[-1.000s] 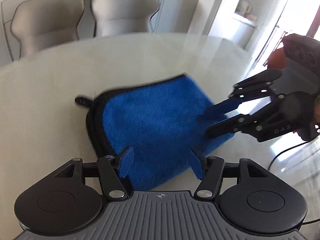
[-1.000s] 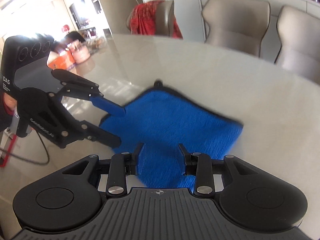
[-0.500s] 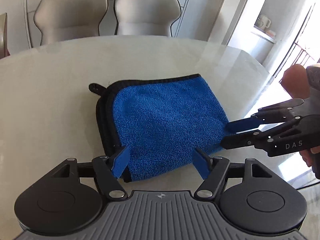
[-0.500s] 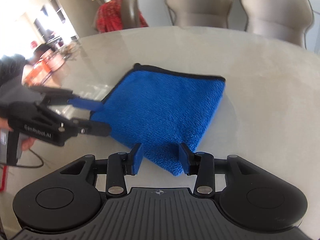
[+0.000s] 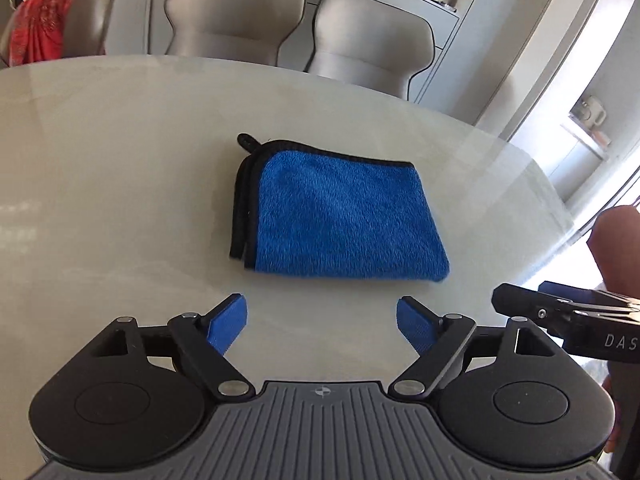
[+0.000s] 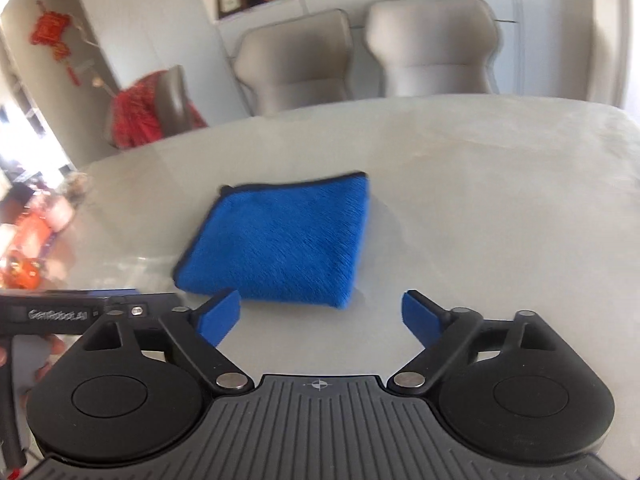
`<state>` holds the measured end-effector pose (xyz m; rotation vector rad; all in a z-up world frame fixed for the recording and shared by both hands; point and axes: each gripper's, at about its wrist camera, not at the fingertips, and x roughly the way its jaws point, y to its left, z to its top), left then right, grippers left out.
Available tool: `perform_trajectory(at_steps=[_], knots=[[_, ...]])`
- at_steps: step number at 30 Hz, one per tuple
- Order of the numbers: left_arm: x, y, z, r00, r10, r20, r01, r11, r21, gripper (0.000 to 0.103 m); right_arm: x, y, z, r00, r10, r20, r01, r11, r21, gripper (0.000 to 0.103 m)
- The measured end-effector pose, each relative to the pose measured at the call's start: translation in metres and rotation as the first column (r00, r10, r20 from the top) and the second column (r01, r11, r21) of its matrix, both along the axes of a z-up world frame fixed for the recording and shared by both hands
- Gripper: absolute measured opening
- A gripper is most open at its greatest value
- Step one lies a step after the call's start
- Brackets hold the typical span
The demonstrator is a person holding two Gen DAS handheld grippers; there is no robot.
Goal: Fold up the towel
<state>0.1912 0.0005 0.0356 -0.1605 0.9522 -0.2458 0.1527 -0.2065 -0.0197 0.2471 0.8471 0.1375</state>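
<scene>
Both grippers angled down at the pale glossy stone-look round table point(image 5: 120, 184), side by side, both clear of the cloth.

Left gripper point(image 5: 322, 322): black linkage, blue pads, jaws spread wide and opening, nothing between them, only bare tabletop. In the right wrist view it sits at the lower left edge point(image 6: 132, 300); part of a hand point(image 6: 48, 350) shows under it, mostly hidden.

Right gripper point(image 6: 320, 316): same build, jaws spread wide and opening, nothing between them. Left pad tip overlaps the towel's near edge in the picture; can't tell contact, view is motion-blurred. In the left wrist view only its black finger shows at the right edge point(image 5: 560, 306); a bit of the hand point(image 5: 618, 248) shows behind it.

Blue plush microfibre towel with black piping point(image 5: 340, 216): lying folded flat on the table, just ahead of both grippers, stacked black-edged layers on its left side, small black hang loop at the far left corner. Right wrist view sees it too point(image 6: 280, 240).

Behind the table: two beige upholstered chairs point(image 5: 236, 12), a third chair with a red patterned cloth point(image 5: 36, 28) draped on it.
</scene>
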Motion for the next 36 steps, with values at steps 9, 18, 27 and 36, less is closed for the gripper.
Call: perform_trajectory(at_steps=[9, 18, 27, 36], knots=[[-0.046, -0.010, 0.022, 0.999, 0.023, 0.032, -0.023, 1.000, 0.007, 0.088, -0.052, 0.007, 0.019, 0.996, -0.077, -0.041, 0.074, 0.994, -0.074, 0.102], [-0.063, -0.012, 0.035, 0.997, 0.031, 0.076, -0.036, 0.997, 0.067, 0.088, -0.078, 0.014, 0.031, 0.993, -0.101, -0.054, 0.095, 0.989, -0.110, 0.102], [-0.068, -0.012, 0.044, 0.995, 0.030, 0.096, -0.039, 0.995, 0.096, 0.094, -0.082, 0.016, 0.040, 0.994, -0.108, -0.036, 0.101, 0.984, -0.144, 0.102], [-0.069, -0.018, 0.045, 0.996, 0.025, 0.090, -0.038, 0.987, 0.153, 0.094, -0.082, 0.016, 0.044, 0.994, -0.109, -0.032, 0.103, 0.982, -0.156, 0.102]])
